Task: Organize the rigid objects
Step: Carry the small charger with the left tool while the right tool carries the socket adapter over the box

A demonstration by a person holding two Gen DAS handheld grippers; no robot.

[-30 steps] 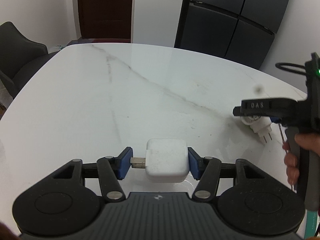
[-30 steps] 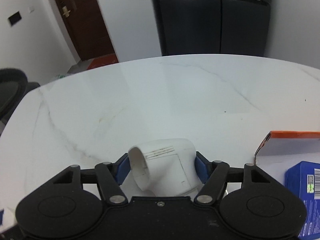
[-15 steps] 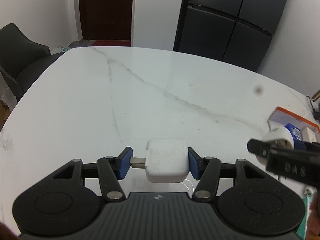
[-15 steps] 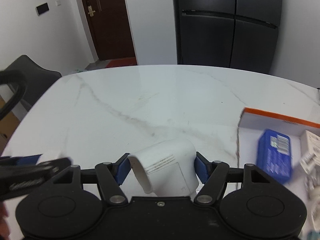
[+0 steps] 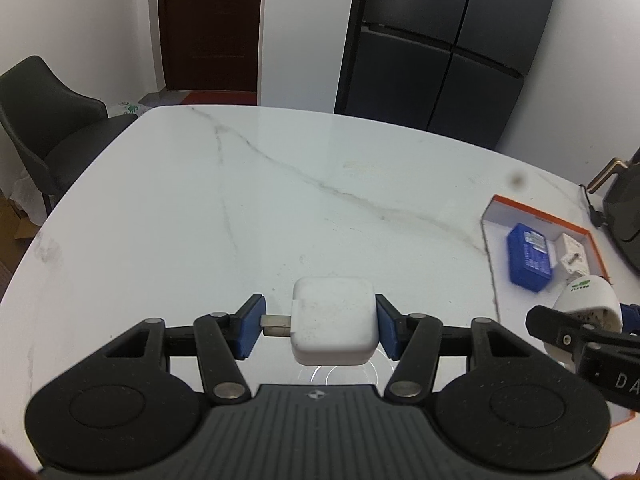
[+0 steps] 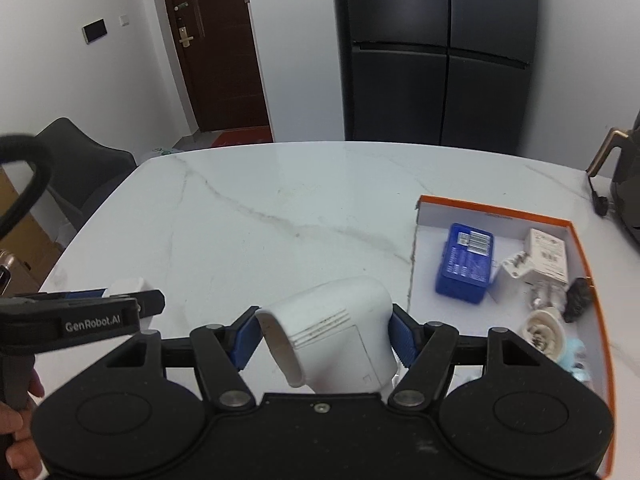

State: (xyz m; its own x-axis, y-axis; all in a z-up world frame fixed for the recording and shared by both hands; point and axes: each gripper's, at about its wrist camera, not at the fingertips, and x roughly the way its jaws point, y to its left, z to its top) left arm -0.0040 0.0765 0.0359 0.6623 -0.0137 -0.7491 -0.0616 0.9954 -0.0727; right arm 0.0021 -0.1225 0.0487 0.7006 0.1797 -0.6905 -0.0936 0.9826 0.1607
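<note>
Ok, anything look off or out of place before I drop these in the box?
Nothing damaged or spilled. Only the left gripper's hold looks odd: the white charger sits off-centre, one pad on its metal plug. The right gripper holds the white elbow adapter squarely.

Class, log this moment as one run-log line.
left gripper: shut on square charger | right gripper: shut on white adapter | orange-rimmed box: part-filled

I'm reading this as a home, a kitchen-dining room. I see a round white marble-pattern table (image 5: 248, 208), a tall black multi-door refrigerator (image 6: 436, 52) against the white wall, a dark brown wooden door with brass handle (image 5: 208, 24), and a dark grey upholstered chair (image 5: 44, 128) at the table edge. A black kettle with brass handle (image 6: 624, 184) sits far right.
</note>
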